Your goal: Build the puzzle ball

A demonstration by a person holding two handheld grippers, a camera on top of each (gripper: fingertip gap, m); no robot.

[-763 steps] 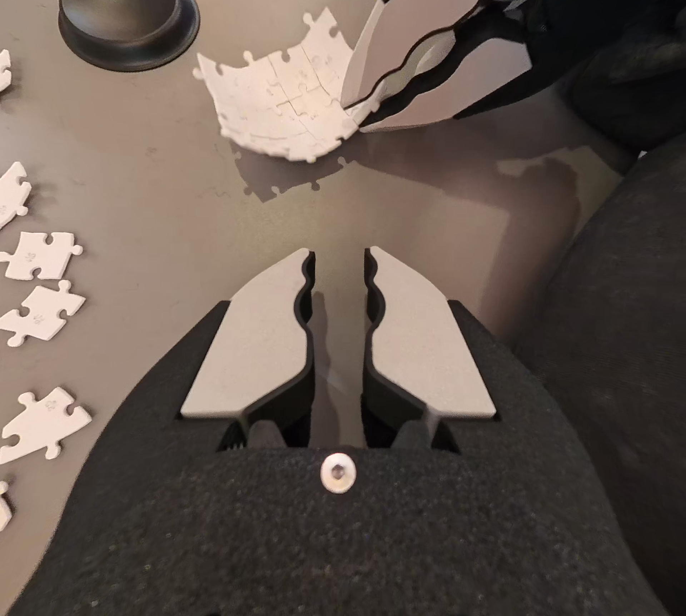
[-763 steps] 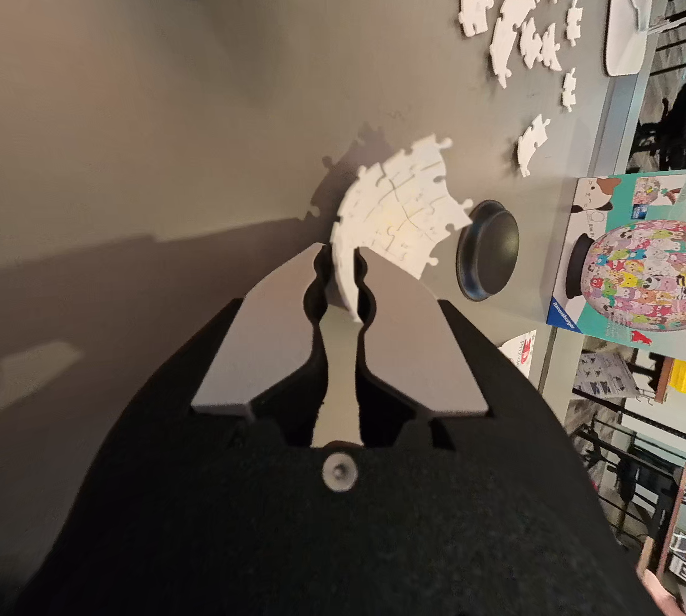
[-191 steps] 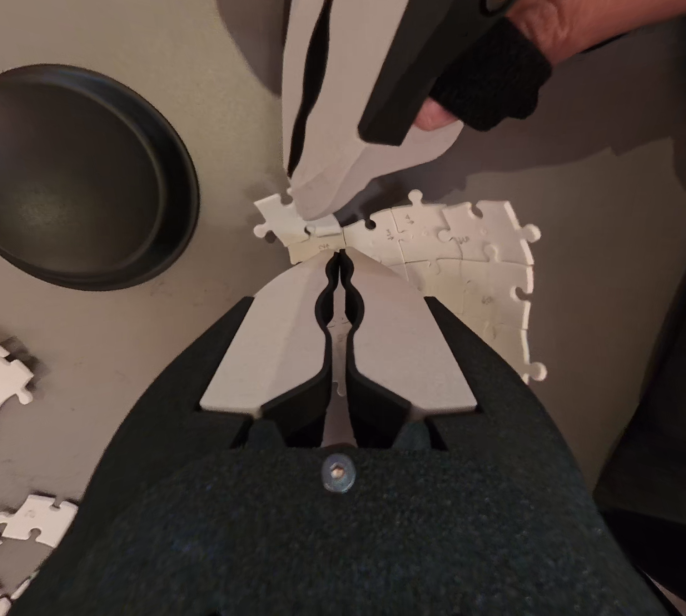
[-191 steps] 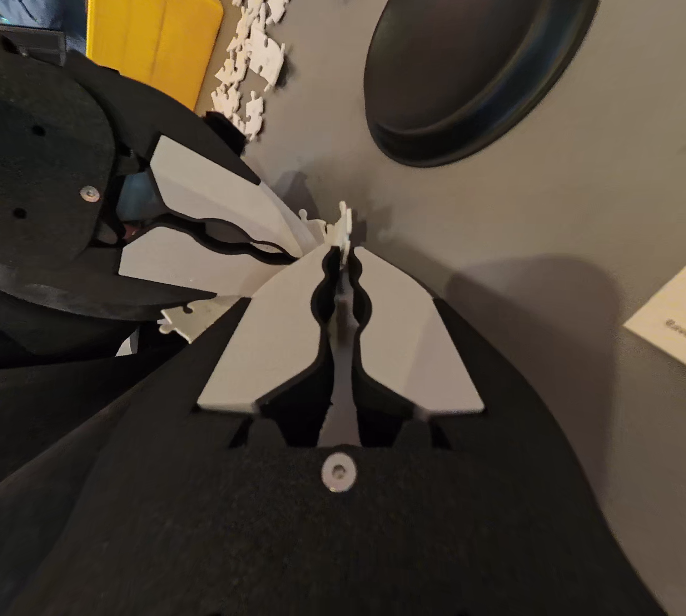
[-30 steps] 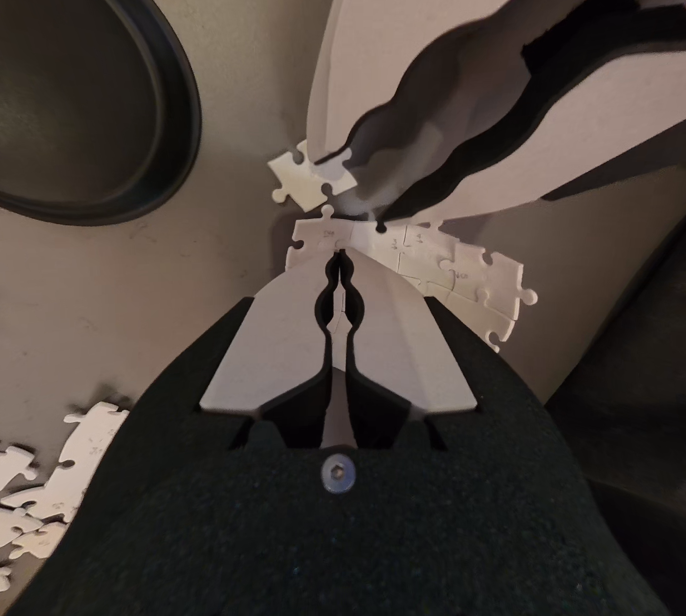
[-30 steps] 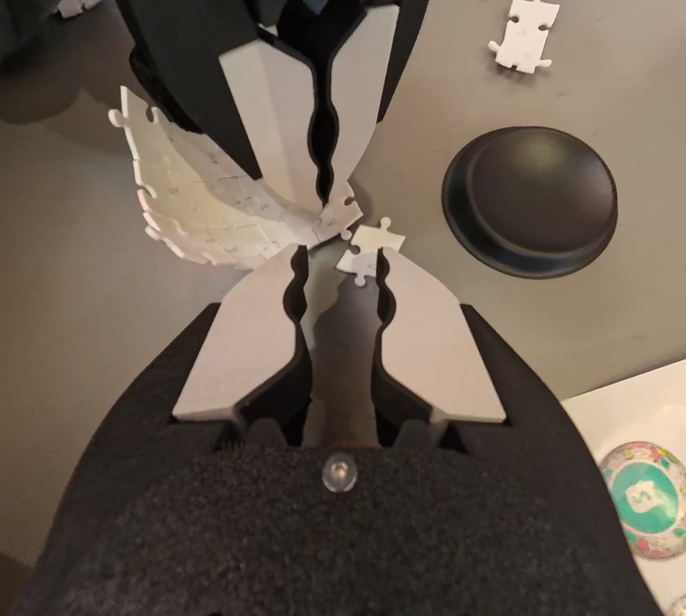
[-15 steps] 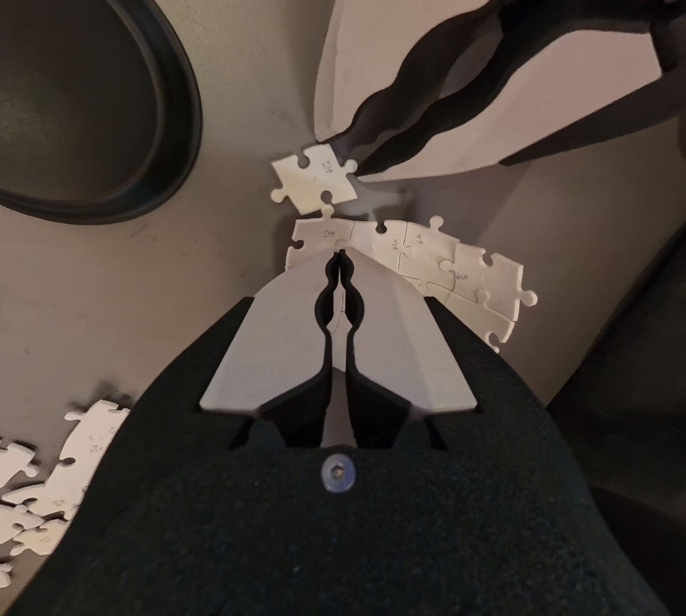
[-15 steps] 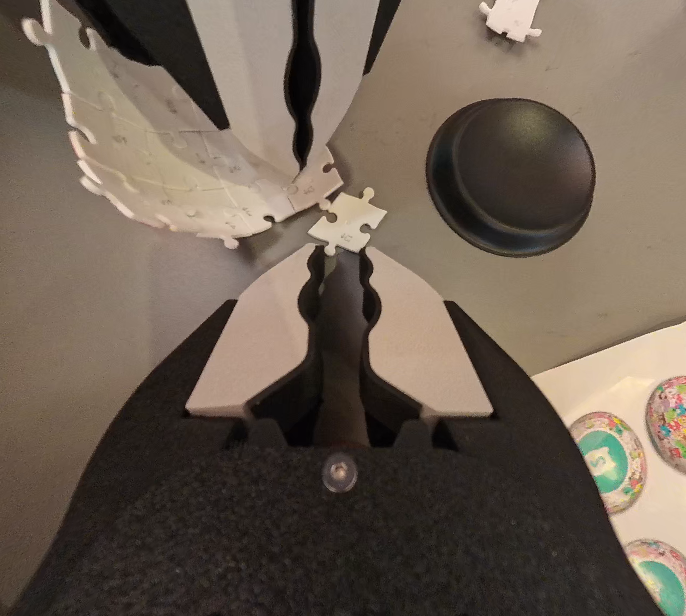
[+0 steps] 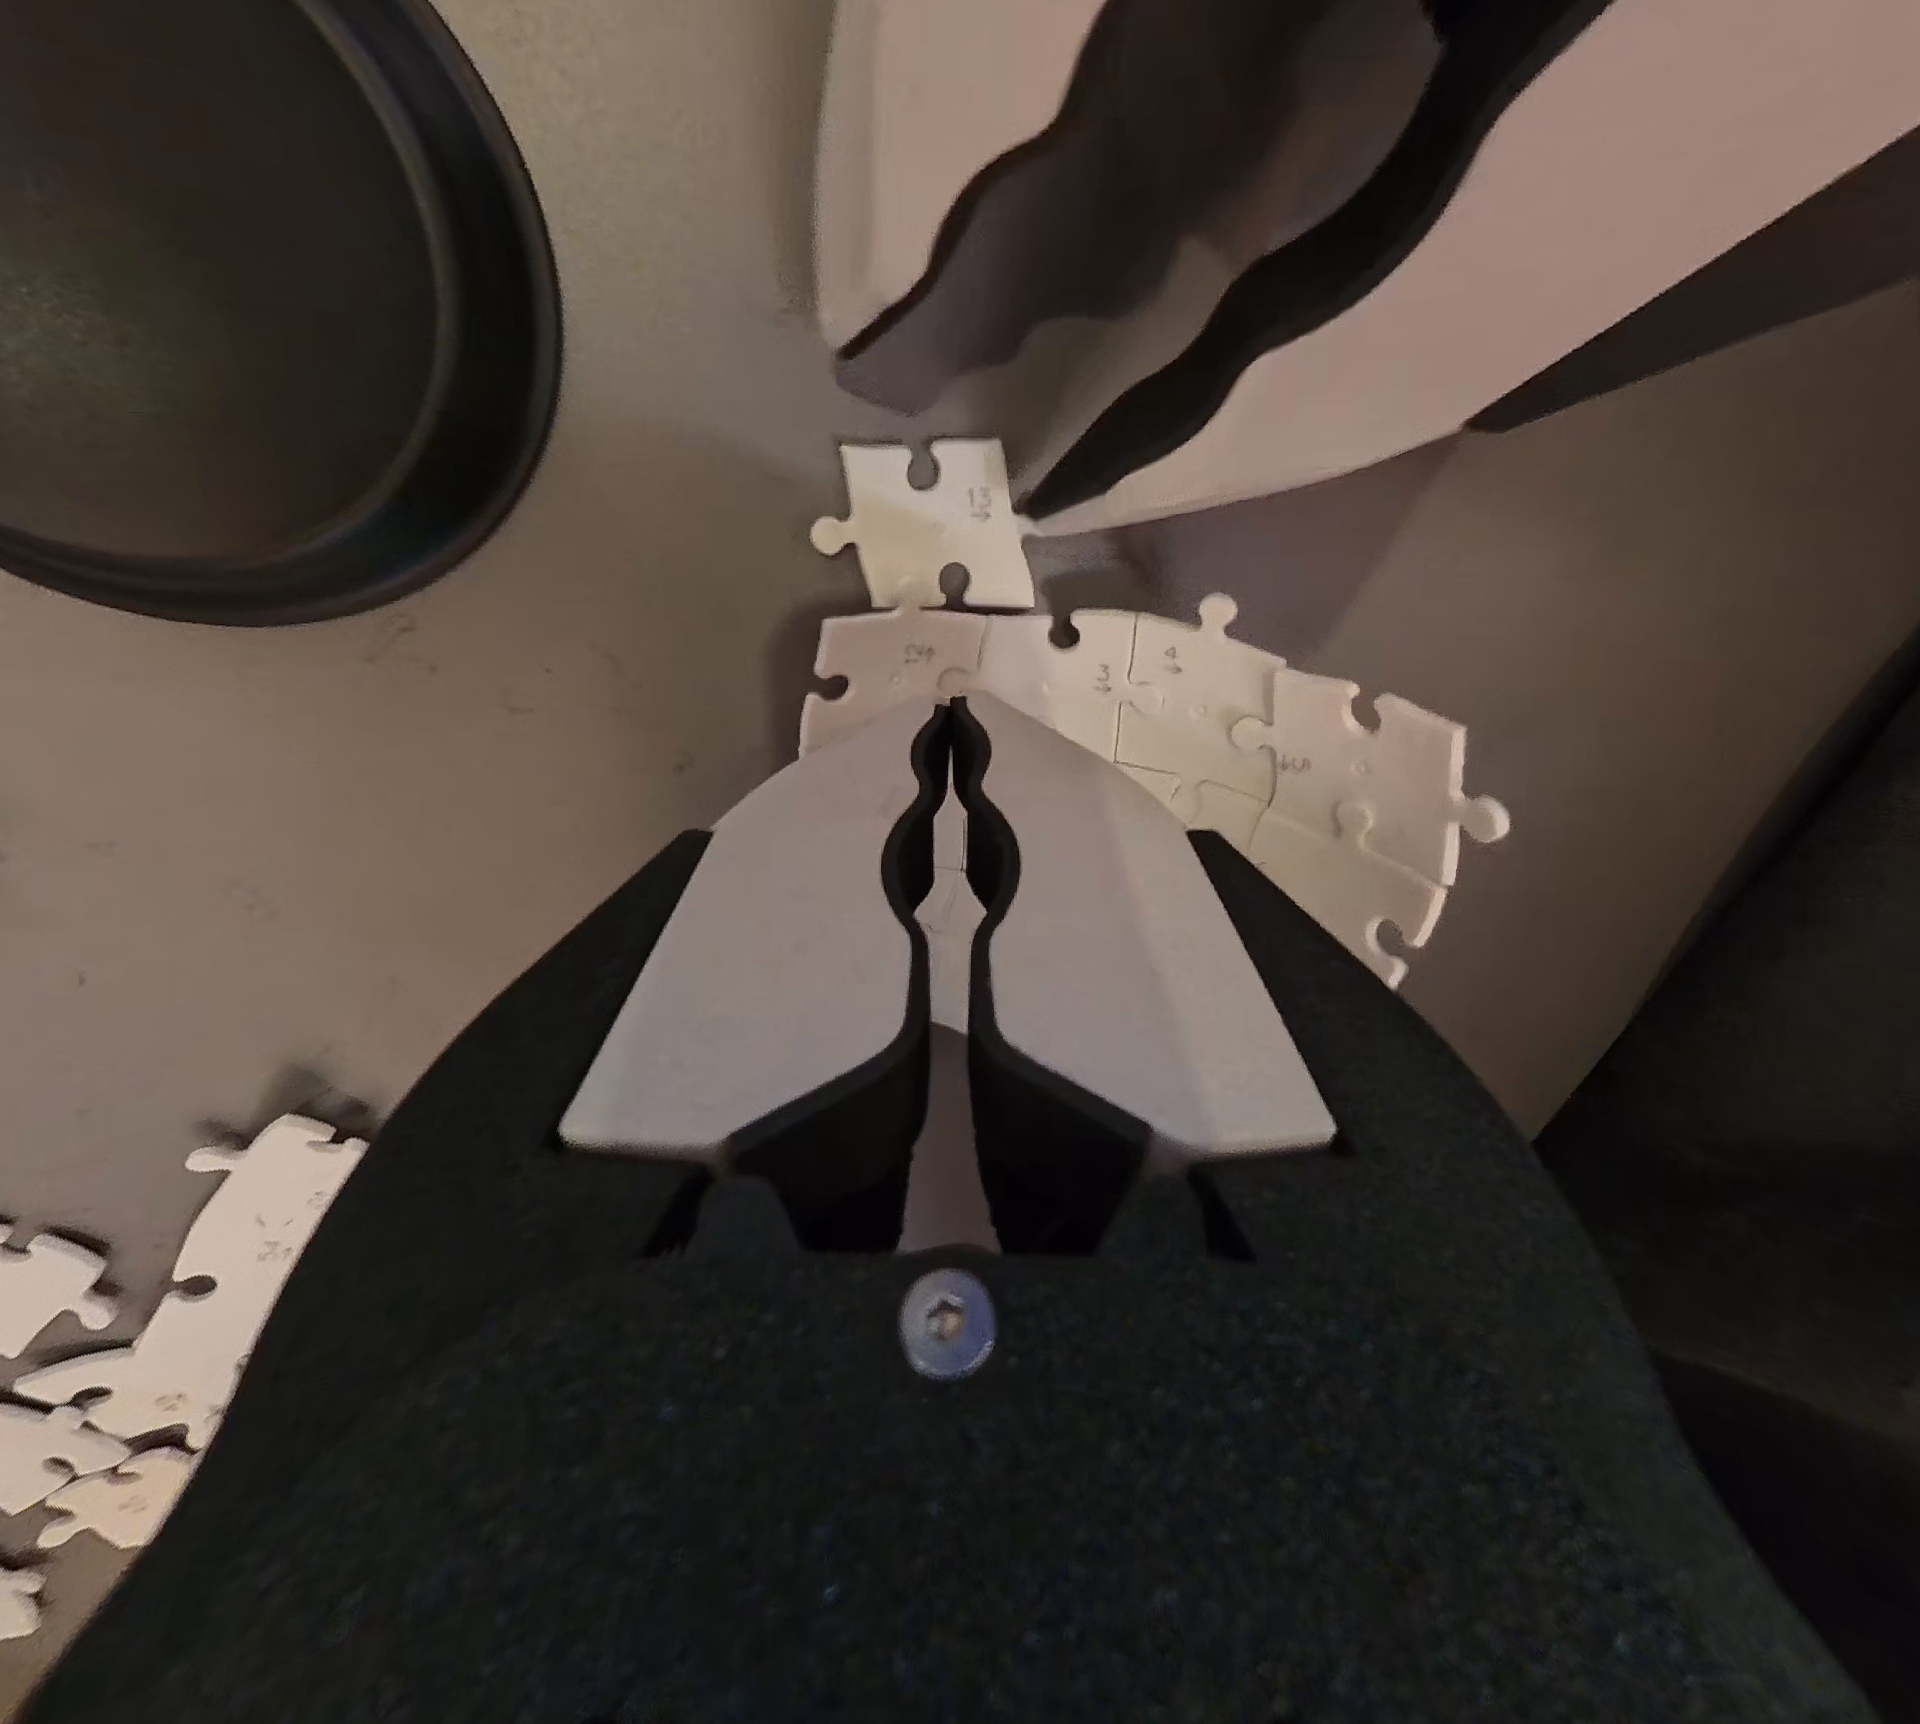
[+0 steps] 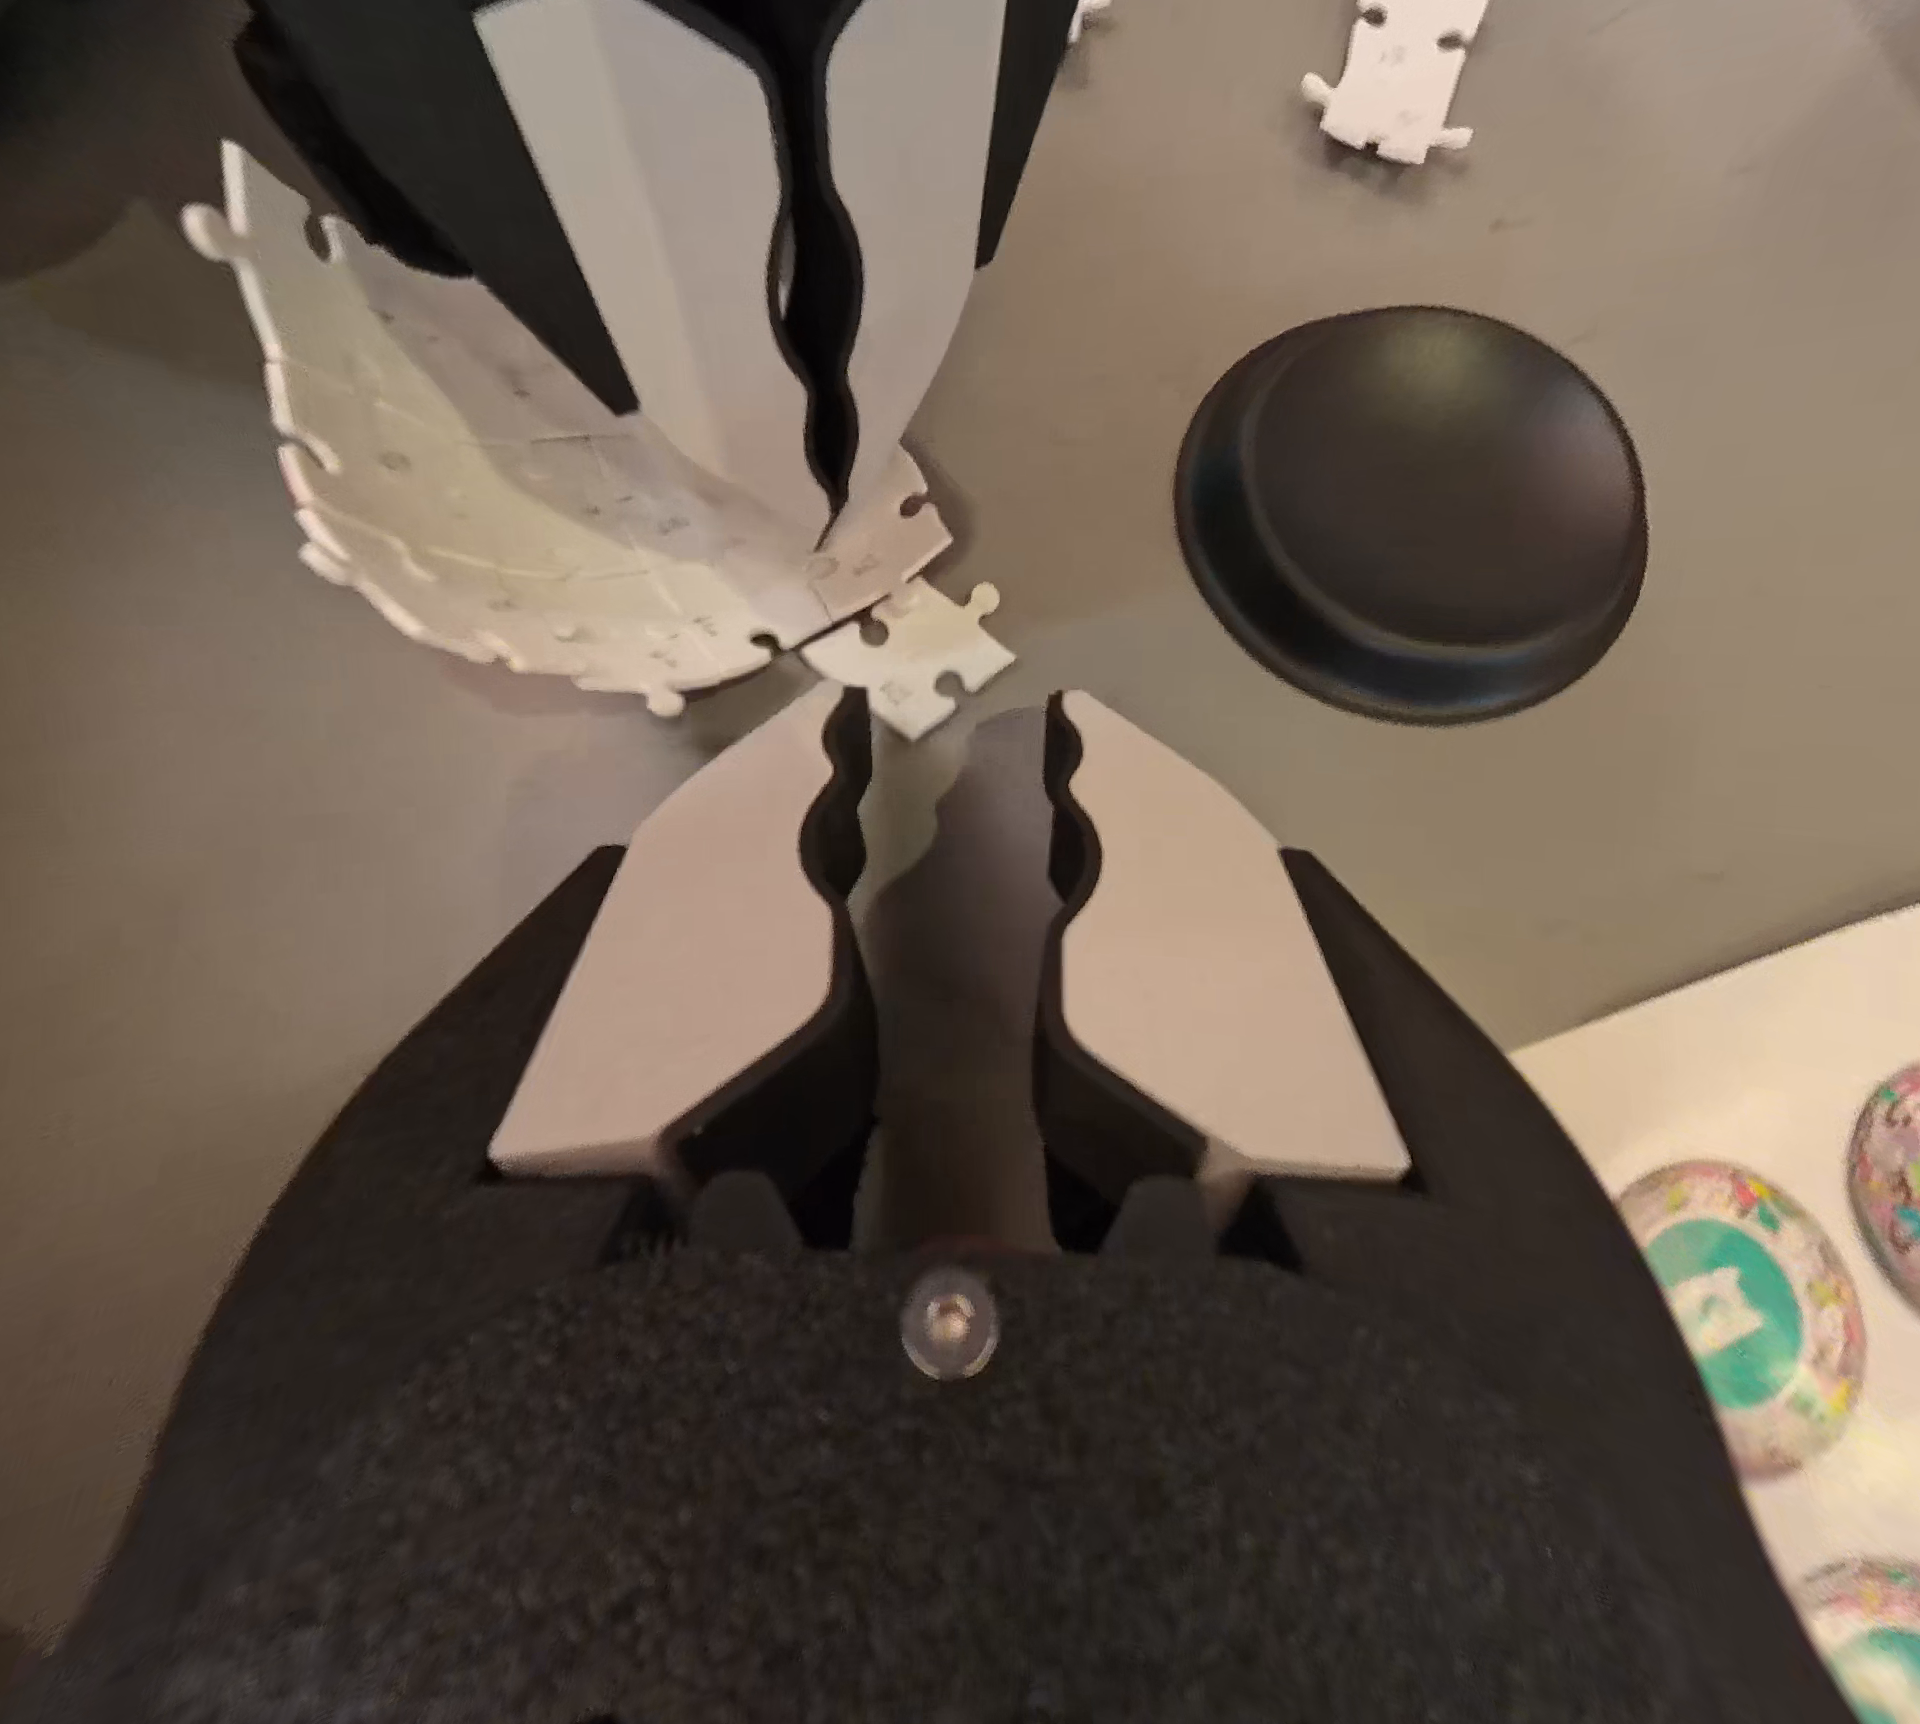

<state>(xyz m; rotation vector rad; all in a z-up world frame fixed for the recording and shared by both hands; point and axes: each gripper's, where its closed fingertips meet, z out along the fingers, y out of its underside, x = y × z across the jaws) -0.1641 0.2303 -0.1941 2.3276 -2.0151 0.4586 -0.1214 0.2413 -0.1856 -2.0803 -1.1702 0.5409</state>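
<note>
- In the right wrist view, the curved shell of joined pieces (image 10: 520, 531) stands on its edge at the left of the desk (image 10: 260, 843), likely so its open border faces the incoming piece.
- The left claw (image 10: 836, 495) is pressed together on the shell's end piece, seemingly to steady it.
- The single loose piece (image 10: 920, 651) lies flat on the desk, touching the shell's end edge but apparently not locked in.
- The right claw (image 10: 956, 703) is spread, holding nothing, with one tip just beside the loose piece; I judge it is placed to nudge or re-grip it.
- The black stand (image 10: 1413, 511) sits to the right, apart from the piece, leaving bare desk between for approach.
- Further loose pieces (image 10: 1397, 64) lie well apart at the far right.
</note>
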